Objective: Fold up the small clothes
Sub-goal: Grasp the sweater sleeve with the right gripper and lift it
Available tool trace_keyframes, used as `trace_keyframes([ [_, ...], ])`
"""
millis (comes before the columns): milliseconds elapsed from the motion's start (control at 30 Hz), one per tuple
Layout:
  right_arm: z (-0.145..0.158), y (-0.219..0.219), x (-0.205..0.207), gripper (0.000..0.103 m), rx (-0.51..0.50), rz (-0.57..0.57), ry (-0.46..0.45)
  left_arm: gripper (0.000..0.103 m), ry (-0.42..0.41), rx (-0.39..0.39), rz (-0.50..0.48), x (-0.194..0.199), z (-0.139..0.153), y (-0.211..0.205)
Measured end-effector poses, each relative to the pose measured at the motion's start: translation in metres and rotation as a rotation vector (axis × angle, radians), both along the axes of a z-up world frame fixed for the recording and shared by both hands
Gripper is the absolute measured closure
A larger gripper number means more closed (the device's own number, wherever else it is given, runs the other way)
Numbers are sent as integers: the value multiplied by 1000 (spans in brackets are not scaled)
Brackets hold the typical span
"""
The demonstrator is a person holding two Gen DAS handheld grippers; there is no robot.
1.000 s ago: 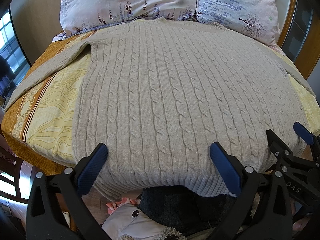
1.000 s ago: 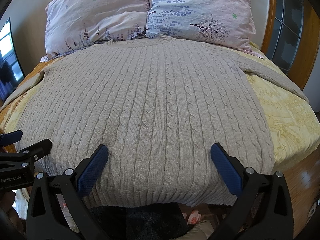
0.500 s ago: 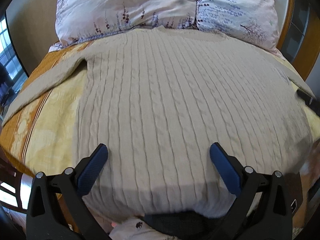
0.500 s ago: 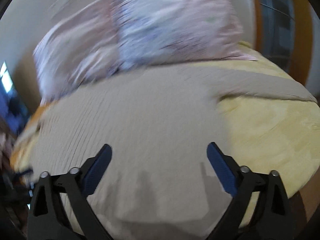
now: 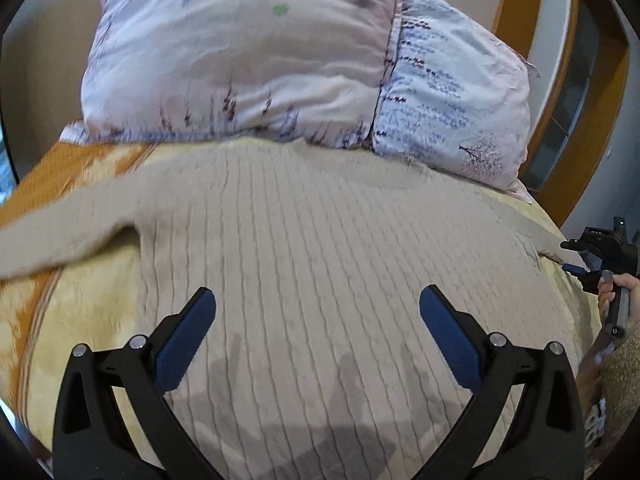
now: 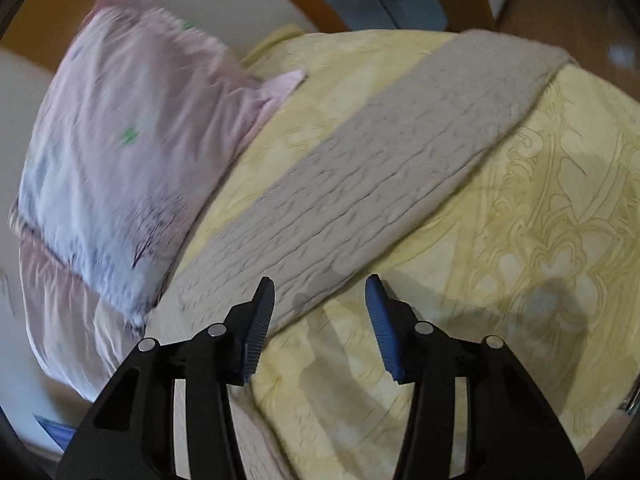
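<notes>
A beige cable-knit sweater lies flat on the bed, neck toward the pillows, left sleeve stretched out to the left. My left gripper is open and empty above the sweater's body. My right gripper is open and empty, its fingers narrower apart, just above the near end of the right sleeve, which lies diagonally on the yellow bedspread. The right gripper also shows at the right edge of the left wrist view.
Two floral pillows lie at the head of the bed, one also in the right wrist view. The yellow and orange bedspread covers the bed. A wooden frame and glass door stand at the right.
Both grippers moved forward from the sweater's hem. The left one went up over the body. The right one swung right onto the right sleeve and its fingers narrowed.
</notes>
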State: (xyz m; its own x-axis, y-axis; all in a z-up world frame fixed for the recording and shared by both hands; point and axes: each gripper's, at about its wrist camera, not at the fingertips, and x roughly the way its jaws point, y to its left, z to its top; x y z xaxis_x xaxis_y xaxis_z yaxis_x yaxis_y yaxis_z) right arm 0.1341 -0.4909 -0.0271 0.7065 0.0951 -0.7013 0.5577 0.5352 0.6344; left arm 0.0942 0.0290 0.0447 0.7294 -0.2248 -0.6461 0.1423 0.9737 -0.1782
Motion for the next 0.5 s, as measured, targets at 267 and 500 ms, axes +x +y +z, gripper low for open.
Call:
trace_keyframes([
  [267, -5, -36, 1, 71, 13, -134, -32, 2, 45, -13, -57, 26, 1, -6],
  [500, -6, -56, -3, 90, -51, -183, -15, 2, 43, 5, -57, 45, 6, -5],
])
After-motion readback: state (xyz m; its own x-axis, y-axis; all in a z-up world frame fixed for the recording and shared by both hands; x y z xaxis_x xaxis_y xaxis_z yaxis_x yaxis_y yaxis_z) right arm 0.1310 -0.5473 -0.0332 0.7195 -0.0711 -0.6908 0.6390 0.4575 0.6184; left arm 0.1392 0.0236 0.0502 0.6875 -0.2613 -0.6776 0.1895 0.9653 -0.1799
